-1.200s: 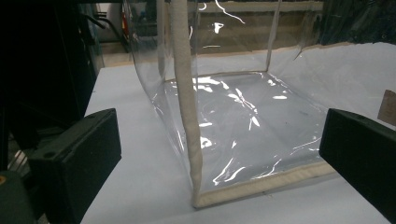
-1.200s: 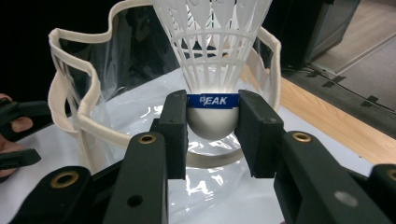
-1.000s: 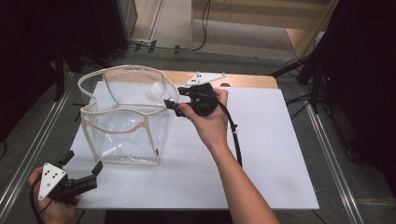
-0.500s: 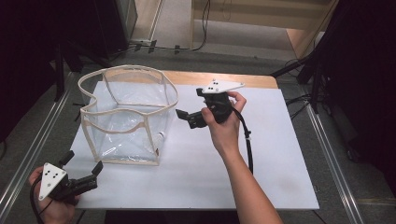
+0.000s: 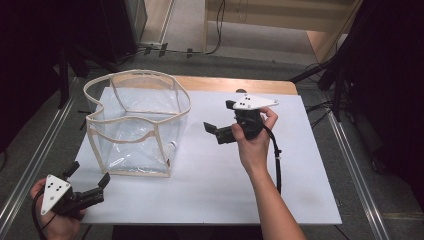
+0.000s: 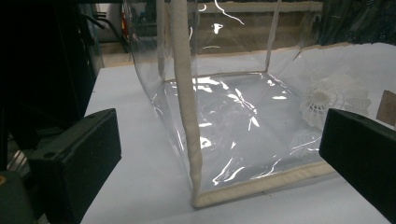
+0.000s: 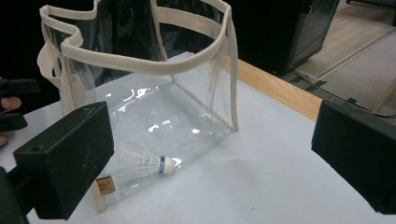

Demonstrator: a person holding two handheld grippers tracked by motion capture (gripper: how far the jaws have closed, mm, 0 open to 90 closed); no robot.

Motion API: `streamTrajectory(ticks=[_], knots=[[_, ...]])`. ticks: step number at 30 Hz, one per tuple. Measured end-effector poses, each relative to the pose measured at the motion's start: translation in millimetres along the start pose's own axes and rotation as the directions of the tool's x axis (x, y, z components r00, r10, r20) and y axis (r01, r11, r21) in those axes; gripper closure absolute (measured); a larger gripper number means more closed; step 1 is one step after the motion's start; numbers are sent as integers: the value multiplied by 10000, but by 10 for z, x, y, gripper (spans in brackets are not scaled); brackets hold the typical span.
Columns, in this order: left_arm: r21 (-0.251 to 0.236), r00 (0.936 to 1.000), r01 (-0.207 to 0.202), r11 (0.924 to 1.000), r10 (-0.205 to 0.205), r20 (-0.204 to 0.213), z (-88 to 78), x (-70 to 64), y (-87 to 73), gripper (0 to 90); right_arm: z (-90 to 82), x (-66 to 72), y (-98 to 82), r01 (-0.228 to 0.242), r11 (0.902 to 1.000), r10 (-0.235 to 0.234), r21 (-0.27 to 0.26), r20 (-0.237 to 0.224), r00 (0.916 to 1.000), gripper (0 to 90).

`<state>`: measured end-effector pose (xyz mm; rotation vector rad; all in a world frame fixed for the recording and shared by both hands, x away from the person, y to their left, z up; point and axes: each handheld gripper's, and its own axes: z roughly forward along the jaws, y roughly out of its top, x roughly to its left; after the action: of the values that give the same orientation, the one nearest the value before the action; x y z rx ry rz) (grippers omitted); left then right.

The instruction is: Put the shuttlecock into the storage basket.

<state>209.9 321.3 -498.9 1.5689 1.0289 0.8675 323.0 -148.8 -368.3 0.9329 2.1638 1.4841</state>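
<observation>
Clear plastic bag (image 5: 137,130) showing cream fabric trim, sitting left of centre in the high view. White shuttlecock (image 7: 152,164) wearing a blue band, lying low in the right gripper view. Counter (image 5: 300,165) showing white, with a tan wooden edge running along the top. Both tongs (image 5: 220,134) (image 5: 89,181) showing black, carrying white dotted plates.

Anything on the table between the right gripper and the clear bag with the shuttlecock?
No. In the high view, only bare white table separates the open right gripper from the clear bag.
</observation>
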Motion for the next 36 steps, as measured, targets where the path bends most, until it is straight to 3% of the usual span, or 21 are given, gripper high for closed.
streamTrajectory(ticks=[23,36], knots=[[27,10000,-47,10000,47,14,-2,-2,0,0,-327,-171,-369,-257,9992,272,-291,515,9983,0],[58,10000,-93,9999,93,-24,0,-12,-1,0,-548,-286,-632,-571,9978,603,-345,1007,9931,0]])
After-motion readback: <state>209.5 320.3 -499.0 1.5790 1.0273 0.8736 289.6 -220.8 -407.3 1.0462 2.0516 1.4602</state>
